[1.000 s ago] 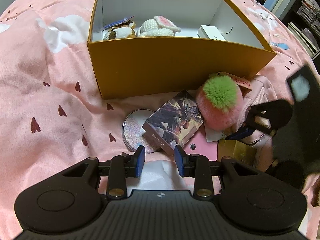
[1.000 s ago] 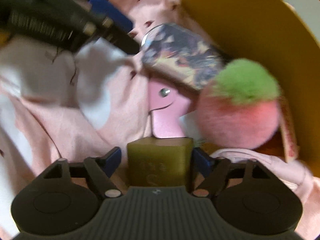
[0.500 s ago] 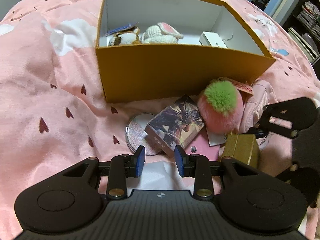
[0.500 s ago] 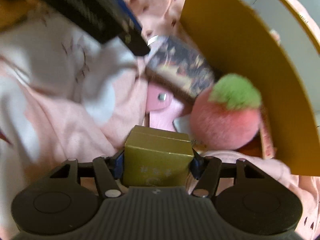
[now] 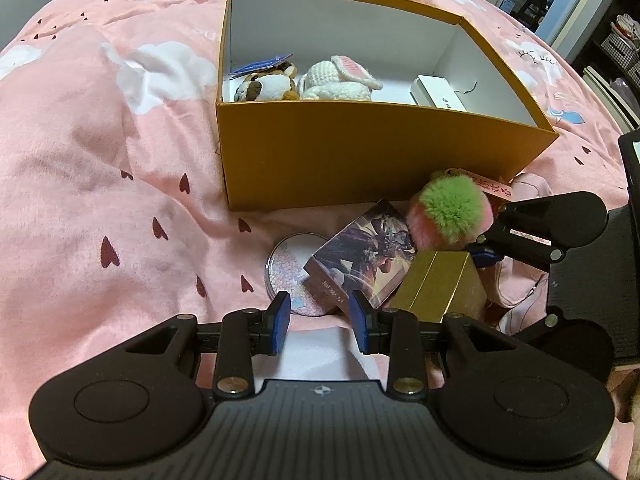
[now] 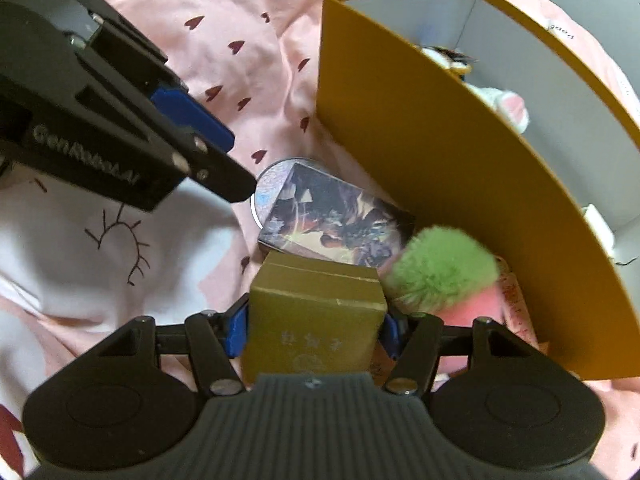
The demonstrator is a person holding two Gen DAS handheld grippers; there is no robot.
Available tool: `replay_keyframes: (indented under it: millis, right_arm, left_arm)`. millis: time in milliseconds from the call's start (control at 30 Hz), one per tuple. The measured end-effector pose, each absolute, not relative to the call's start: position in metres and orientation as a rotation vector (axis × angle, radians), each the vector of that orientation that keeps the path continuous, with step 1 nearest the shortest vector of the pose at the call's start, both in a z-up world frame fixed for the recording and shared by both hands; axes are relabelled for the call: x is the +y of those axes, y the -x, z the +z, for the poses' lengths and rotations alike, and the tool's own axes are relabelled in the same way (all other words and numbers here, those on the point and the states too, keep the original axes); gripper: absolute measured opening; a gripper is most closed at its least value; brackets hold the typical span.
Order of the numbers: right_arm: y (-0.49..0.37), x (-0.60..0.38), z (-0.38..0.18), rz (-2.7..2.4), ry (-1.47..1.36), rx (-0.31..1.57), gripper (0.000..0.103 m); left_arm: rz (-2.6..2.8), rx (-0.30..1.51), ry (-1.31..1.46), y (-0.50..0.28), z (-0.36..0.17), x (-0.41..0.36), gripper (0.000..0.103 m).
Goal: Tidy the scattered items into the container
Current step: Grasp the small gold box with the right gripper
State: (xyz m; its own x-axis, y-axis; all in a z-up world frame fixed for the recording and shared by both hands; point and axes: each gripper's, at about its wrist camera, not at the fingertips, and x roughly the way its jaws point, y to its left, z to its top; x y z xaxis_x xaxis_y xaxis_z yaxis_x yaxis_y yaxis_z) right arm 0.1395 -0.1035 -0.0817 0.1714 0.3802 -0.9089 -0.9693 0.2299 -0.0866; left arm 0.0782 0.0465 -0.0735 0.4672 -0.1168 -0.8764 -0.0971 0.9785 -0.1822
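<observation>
Gold box [image 6: 316, 320] sits clamped between your right gripper [image 6: 314, 326] pads, just beside the pompom [image 6: 444, 276] and container [image 5: 360, 156]; your left gripper [image 5: 320, 316] hangs partly open, empty.
</observation>
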Motion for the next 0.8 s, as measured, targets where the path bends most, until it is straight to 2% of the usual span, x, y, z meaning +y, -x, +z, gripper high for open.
replay_keyframes:
  millis: [100, 300, 367, 433, 533, 700, 733, 800]
  right_arm:
    - [-0.145, -0.11, -0.079, 1.183, 0.786, 0.948, 0.072]
    - [-0.171, -0.128, -0.064, 1.239, 0.662, 1.041, 0.071]
    - [-0.177, -0.13, -0.063, 1.253, 0.632, 1.064, 0.065]
    - [-0.181, -0.133, -0.062, 1.268, 0.624, 1.084, 0.055]
    - [-0.188, -0.137, -0.061, 1.286, 0.609, 1.108, 0.047]
    - [-0.201, -0.133, -0.074, 1.294, 0.619, 1.163, 0.048]
    - [-0.204, -0.133, -0.078, 1.296, 0.613, 1.178, 0.053]
    - [-0.212, -0.13, -0.088, 1.313, 0.566, 1.223, 0.058]
  left_arm:
    - [-0.013, 1.087, 0.218, -0.078, -0.074, 0.047, 0.037]
    - [-0.017, 1.087, 0.21, -0.078, -0.074, 0.045, 0.037]
    - [-0.016, 1.088, 0.209, -0.078, -0.074, 0.045, 0.037]
    - [-0.014, 1.09, 0.207, -0.078, -0.074, 0.044, 0.037]
    - [-0.014, 1.092, 0.203, -0.078, -0.074, 0.044, 0.037]
    - [-0.013, 1.097, 0.196, -0.078, -0.073, 0.043, 0.037]
    - [-0.014, 1.098, 0.194, -0.078, -0.073, 0.042, 0.037]
    - [-0.014, 1.1, 0.189, -0.078, -0.073, 0.042, 0.037]
